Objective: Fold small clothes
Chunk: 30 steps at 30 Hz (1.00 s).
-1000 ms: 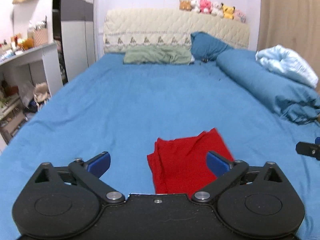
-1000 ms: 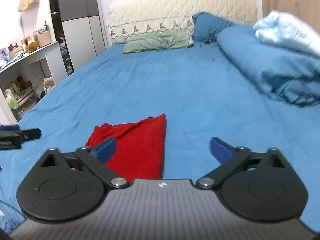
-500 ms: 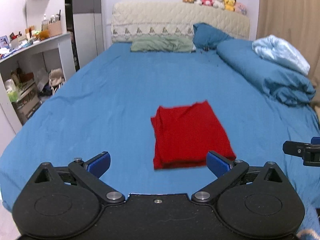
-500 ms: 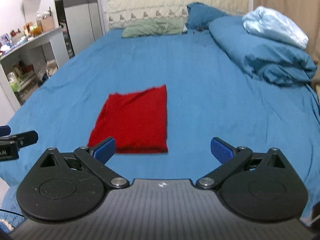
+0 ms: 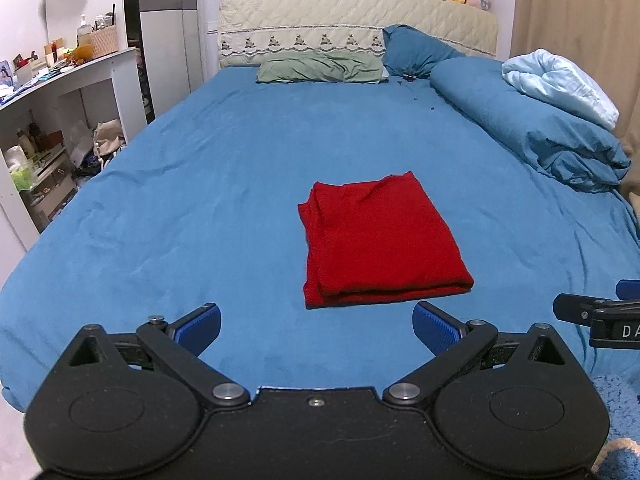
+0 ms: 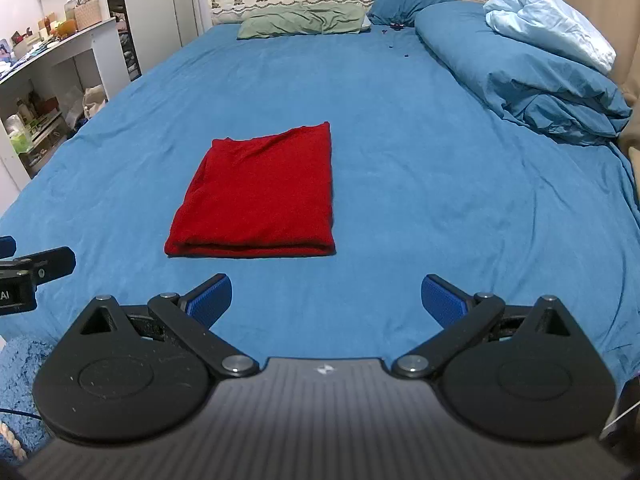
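Note:
A red garment (image 5: pixel 380 240) lies folded into a neat rectangle on the blue bedsheet (image 5: pixel 200 220), its thick fold edge toward me. It also shows in the right wrist view (image 6: pixel 260 196). My left gripper (image 5: pixel 316 330) is open and empty, held back from the garment's near edge. My right gripper (image 6: pixel 326 300) is open and empty, off to the garment's right and nearer than it. Each gripper's tip shows at the edge of the other's view, the right one (image 5: pixel 592 316) and the left one (image 6: pixel 36 268).
A rolled blue duvet (image 5: pixel 532 128) with a pale blue blanket (image 5: pixel 560 84) lies along the bed's right side. Green and blue pillows (image 5: pixel 320 70) sit at the headboard. White shelves (image 5: pixel 60 120) stand left of the bed. A fuzzy blue rug (image 6: pixel 16 380) lies below.
Both grippers have pulled back and up from the red garment, which now lies whole in both views. Both stayed open.

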Available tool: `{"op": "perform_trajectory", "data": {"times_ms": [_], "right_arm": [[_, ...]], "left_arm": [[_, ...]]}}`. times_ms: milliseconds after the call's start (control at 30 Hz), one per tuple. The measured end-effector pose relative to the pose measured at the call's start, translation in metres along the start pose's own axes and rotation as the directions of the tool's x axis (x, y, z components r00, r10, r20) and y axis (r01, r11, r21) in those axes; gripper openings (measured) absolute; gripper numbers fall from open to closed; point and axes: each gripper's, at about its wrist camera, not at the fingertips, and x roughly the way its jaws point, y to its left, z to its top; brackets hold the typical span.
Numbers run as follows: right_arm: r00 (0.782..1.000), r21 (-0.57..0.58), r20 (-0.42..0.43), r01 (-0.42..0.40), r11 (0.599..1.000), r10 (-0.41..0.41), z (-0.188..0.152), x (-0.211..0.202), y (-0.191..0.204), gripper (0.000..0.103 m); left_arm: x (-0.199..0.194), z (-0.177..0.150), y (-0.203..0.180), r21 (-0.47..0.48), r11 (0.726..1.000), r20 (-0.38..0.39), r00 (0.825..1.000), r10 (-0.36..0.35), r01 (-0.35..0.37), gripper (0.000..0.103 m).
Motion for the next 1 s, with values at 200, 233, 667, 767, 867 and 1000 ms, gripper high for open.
{"op": "perform_trajectory", "data": {"times_ms": [200, 233, 667, 767, 867, 1000], "right_arm": [[1.000, -0.002, 0.000, -0.001, 1.000, 0.001, 0.0001, 0.0004, -0.0008, 0.103], [1.000, -0.002, 0.000, -0.001, 1.000, 0.001, 0.0001, 0.0005, -0.0008, 0.103], [1.000, -0.002, -0.001, -0.001, 1.000, 0.001, 0.0003, 0.0006, -0.0016, 0.103], [1.000, -0.004, -0.003, -0.001, 1.000, 0.001, 0.0002, 0.0008, -0.0016, 0.103], [1.000, -0.005, -0.001, -0.001, 1.000, 0.001, 0.0003, 0.0007, -0.0017, 0.103], [1.000, -0.004, -0.003, -0.001, 1.000, 0.001, 0.0003, 0.0011, -0.0017, 0.103]], "left_arm": [[-0.0008, -0.0008, -0.0017, 0.013, 1.000, 0.001, 1.000, -0.004, 0.004, 0.103], [-0.0010, -0.0008, -0.0015, 0.013, 1.000, 0.002, 1.000, -0.005, 0.005, 0.103], [-0.0039, 0.0014, 0.0026, 0.008, 1.000, 0.011, 1.000, -0.013, 0.013, 0.103], [-0.0047, 0.0014, 0.0023, 0.012, 1.000, 0.011, 1.000, -0.012, 0.012, 0.103], [-0.0060, 0.0027, 0.0029, 0.005, 1.000, 0.010, 1.000, -0.024, 0.024, 0.103], [-0.0070, 0.0039, 0.0028, 0.007, 1.000, 0.012, 1.000, -0.025, 0.025, 0.103]]}}
